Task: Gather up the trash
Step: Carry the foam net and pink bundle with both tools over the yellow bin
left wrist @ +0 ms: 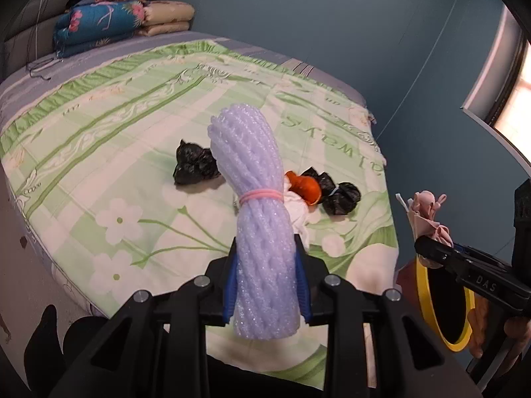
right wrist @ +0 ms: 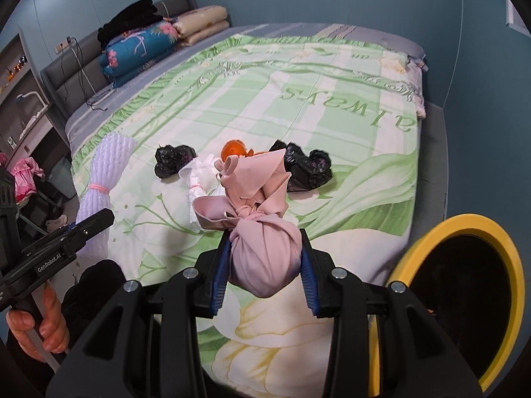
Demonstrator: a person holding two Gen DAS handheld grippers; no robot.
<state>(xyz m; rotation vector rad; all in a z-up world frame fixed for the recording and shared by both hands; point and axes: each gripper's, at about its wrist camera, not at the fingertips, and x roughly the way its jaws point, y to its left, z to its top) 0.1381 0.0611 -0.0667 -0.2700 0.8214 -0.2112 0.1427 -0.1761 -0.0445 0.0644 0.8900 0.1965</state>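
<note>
Bedroom — bed (right wrist: 332, 76), folded quilts (right wrist: 139, 49)

We hold both grippers tilted downward: our left gripper (left wrist: 267, 285) stays unmentioned in motion, jaws clamped on a load, and our right gripper (right wrist: 264, 282) likewise.

Both wrist views: close, angled down, sharing bed (left wrist: 139, 106).

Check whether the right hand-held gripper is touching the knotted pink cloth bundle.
Touching. The right wrist view shows the right hand-held gripper with both blue pads pressed against the sides of the knotted pink cloth bundle.
</note>
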